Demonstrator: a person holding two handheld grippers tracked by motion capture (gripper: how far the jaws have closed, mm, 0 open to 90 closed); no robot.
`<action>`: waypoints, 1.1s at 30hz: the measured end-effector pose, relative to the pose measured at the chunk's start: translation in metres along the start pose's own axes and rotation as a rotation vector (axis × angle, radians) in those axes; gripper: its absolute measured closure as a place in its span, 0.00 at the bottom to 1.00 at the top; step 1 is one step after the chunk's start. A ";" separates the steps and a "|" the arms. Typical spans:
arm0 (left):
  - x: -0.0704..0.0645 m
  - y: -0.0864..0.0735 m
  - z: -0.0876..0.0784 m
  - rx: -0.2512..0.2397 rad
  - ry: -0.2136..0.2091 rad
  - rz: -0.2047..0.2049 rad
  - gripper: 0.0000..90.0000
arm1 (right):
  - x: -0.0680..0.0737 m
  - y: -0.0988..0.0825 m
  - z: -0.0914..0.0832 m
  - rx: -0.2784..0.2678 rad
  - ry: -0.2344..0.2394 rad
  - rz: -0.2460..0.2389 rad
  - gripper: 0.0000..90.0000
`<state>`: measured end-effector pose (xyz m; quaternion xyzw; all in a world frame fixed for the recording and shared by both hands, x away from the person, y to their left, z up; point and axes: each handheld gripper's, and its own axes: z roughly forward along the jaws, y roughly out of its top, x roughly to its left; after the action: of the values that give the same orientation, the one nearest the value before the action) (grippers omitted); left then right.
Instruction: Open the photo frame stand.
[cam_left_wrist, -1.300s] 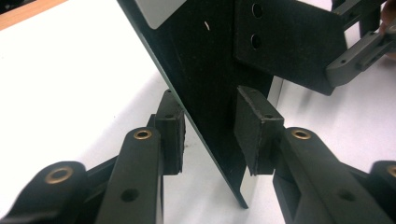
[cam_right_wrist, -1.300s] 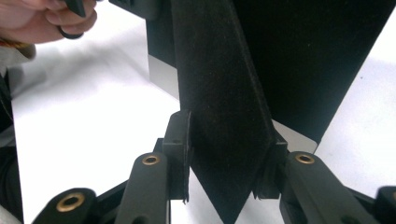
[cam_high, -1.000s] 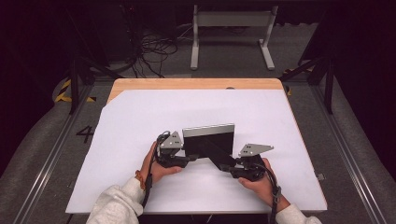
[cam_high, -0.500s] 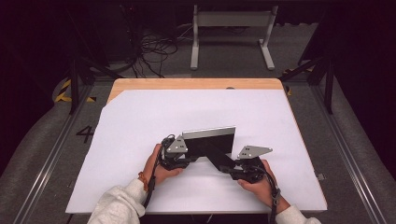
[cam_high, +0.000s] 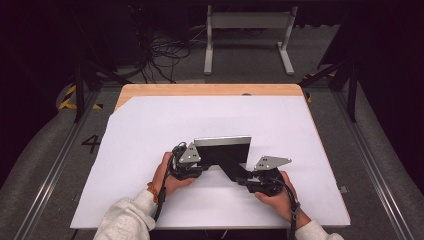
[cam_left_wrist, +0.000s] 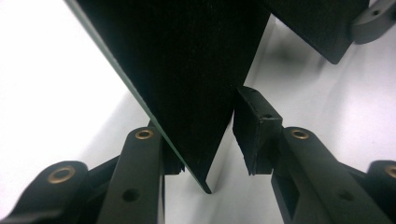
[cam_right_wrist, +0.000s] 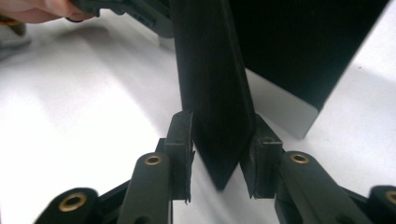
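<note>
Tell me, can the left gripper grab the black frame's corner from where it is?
Probably yes. The black frame already has its corner between the left gripper's jaws, which have just been opening slightly. One pad touches it and nothing blocks the other, so closing should clamp it.

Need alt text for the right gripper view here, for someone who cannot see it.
The right gripper is shut on the narrow end of a black stand leg over a white table. Behind it rises a dark picture frame, with the other hand at top left.

A lab or test studio: black curtains behind the table, loose cables and a metal stand beyond it, floor rails beside it.
</note>
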<state>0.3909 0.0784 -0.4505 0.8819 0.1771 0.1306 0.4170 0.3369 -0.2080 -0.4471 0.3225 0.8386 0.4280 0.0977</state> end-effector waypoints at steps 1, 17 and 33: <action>0.002 -0.001 -0.001 -0.002 -0.005 -0.006 0.73 | -0.001 0.000 -0.002 -0.003 -0.006 -0.002 0.74; 0.006 0.000 0.002 -0.006 0.029 0.015 0.74 | 0.000 0.004 -0.009 -0.041 -0.017 -0.021 0.85; 0.012 0.000 -0.022 -0.132 0.029 -0.008 0.73 | 0.000 0.002 -0.008 -0.018 -0.001 -0.020 0.88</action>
<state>0.3930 0.0984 -0.4359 0.8498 0.1775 0.1533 0.4721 0.3346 -0.2120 -0.4406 0.3136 0.8377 0.4345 0.1055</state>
